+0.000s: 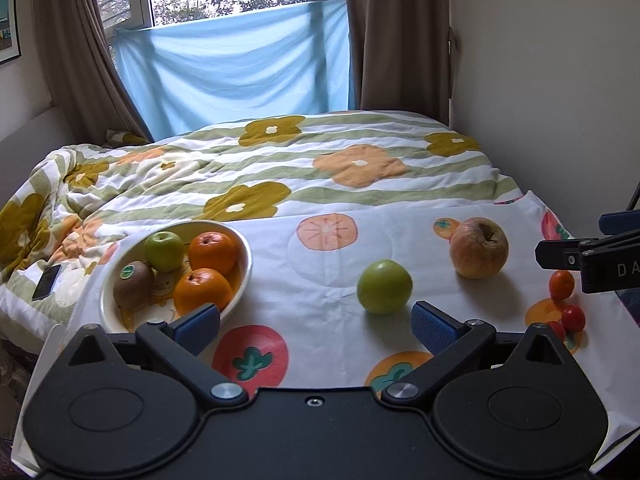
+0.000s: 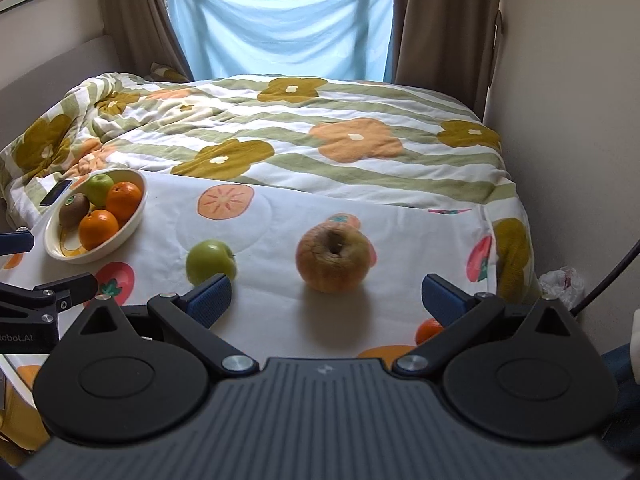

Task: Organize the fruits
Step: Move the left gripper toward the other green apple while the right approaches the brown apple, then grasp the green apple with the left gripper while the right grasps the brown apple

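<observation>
Both claws stood wide apart and empty, the left claw (image 1: pixel 316 326) and the right claw (image 2: pixel 326 300) hovering over a smooth fruit-printed cloth (image 1: pixel 332 256) on the bed; a glossy oval bowl (image 1: pixel 244 276) held a fuzzy kiwi (image 1: pixel 133 284), a small green apple (image 1: pixel 164 251) and two dimpled oranges (image 1: pixel 212 252). Loose on the cloth lay a round green apple (image 1: pixel 384 287), a wrinkled reddish apple (image 2: pixel 333 258), a small tangerine (image 1: pixel 561 285) and cherry tomatoes (image 1: pixel 573 318); a dark phone (image 1: pixel 47 282) rested on the rumpled quilt (image 1: pixel 280 164) beside the bowl.

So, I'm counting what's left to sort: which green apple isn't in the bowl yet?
The green apple alone on the cloth, left of the reddish apple.
</observation>
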A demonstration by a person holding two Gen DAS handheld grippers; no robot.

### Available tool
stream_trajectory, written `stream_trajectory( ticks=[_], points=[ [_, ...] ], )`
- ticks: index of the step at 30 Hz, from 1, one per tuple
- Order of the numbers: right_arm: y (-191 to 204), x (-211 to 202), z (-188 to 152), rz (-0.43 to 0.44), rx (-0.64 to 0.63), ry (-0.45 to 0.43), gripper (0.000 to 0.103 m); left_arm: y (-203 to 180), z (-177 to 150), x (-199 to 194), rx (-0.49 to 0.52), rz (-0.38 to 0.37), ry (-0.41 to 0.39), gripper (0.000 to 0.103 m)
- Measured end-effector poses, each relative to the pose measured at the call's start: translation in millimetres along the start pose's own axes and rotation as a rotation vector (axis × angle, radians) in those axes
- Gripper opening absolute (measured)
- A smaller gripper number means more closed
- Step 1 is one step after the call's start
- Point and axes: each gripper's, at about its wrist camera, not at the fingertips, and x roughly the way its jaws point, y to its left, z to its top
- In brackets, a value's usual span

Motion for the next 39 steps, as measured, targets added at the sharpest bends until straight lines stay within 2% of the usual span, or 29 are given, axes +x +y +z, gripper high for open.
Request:
stream_trajectory(
  ticks=[6, 11, 22, 27, 30, 32, 39],
  points=[
    [-31.1, 22.0, -8.4, 0.005, 0.021, 0.010, 0.103, -34.2, -0.1, 37.9, 0.027, -0.021, 0.000, 0.103],
    [-44.8, 45.6, -15.1, 0.022, 0.049, 0.011, 0.103, -52.5, -0.5, 73.2, 0.064, -0.006, -0.012, 0.102],
    [-53.6, 86.2, -18.2, 0.077, 0.093, 0.038, 0.103, -64.9, -3.2, 121.1, 0.152, -0.002, 0.007, 0.095],
    [-47.2, 102.1, -15.7, 0.079, 0.081, 0.060, 0.103, -66.1, -3.5, 134.4, 0.174, 0.000, 0.029, 0.088],
    [-42.8, 108.4, -14.2, 0.085, 0.068, 0.066, 0.103, -66.6, -4.4, 139.4, 0.185, -0.009, 0.039, 0.077],
    [-39.6, 110.8, -12.8, 0.093, 0.062, 0.066, 0.103, -67.5, -5.4, 141.5, 0.195, -0.014, 0.050, 0.063],
    [-34.1, 118.9, -7.5, 0.099, 0.055, 0.058, 0.103, -65.8, -8.7, 138.2, 0.201, -0.020, 0.041, 0.061]
  ],
)
